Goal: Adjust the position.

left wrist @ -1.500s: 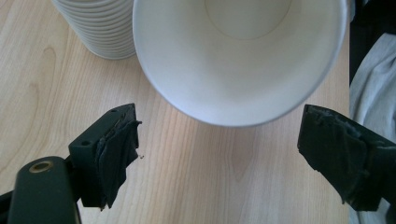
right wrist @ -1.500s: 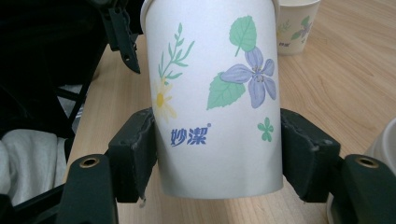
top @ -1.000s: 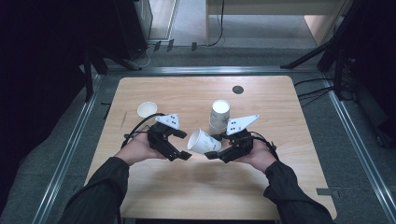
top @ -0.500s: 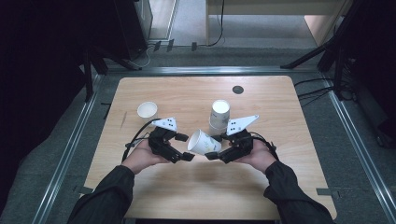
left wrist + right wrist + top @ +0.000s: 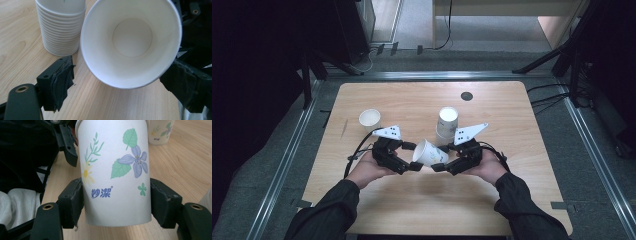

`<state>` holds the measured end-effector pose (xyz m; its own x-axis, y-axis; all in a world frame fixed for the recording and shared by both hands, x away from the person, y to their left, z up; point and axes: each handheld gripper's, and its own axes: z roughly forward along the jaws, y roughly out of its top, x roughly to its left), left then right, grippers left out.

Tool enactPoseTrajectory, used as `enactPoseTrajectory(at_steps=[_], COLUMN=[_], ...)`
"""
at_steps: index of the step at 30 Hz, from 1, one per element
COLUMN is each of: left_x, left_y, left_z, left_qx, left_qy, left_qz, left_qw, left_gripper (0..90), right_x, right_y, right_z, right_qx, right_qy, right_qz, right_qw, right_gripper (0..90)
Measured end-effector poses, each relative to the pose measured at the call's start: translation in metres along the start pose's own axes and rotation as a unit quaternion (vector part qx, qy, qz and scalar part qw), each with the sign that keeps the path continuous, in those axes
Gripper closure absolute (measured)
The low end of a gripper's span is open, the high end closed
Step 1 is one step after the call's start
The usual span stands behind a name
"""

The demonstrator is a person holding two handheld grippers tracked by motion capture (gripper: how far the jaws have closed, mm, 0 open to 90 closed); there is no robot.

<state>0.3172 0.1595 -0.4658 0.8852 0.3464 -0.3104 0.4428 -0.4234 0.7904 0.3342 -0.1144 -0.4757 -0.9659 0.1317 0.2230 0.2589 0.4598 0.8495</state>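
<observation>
The right gripper is holding a paper cup near the middle of the wooden table. Its two black jaws press on the sides of the cup near the bottom, one on each side. In the right gripper view the cup has painted flowers and green leaves on it.

The cup lies on its side in the air, above the table top. Its open mouth points at the left gripper. That gripper has its jaws apart, and they are not touching the cup. In the left gripper view you can look right down inside the white cup.

A stack of cups stands just behind the held cup. One more cup stands alone, farther to the left.
</observation>
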Motion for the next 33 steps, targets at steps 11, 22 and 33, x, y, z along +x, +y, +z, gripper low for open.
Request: enactPoseTrajectory(at_steps=[11, 22, 33], left_x=[0.001, 0.001, 0.002], left_y=[-0.001, -0.001, -0.002], left_z=[0.003, 0.002, 0.002], left_qx=[-0.017, -0.024, -0.026], left_qy=[-0.013, -0.024, -0.025], left_qz=[-0.007, -0.008, -0.007], left_qw=[0.9997, 0.9994, 0.9993], left_gripper=[12.9, 15.8, 19.8], right_x=[0.002, 0.002, 0.002], right_y=[0.000, 0.000, 0.000], right_z=[0.004, 0.008, 0.011], right_qx=[-0.001, 0.000, 0.008], right_qy=[0.011, 0.016, 0.017], right_qz=[-0.001, -0.001, -0.001], right_qw=[0.9999, 0.9999, 0.9998], right_gripper=[34.0, 33.9, 34.0])
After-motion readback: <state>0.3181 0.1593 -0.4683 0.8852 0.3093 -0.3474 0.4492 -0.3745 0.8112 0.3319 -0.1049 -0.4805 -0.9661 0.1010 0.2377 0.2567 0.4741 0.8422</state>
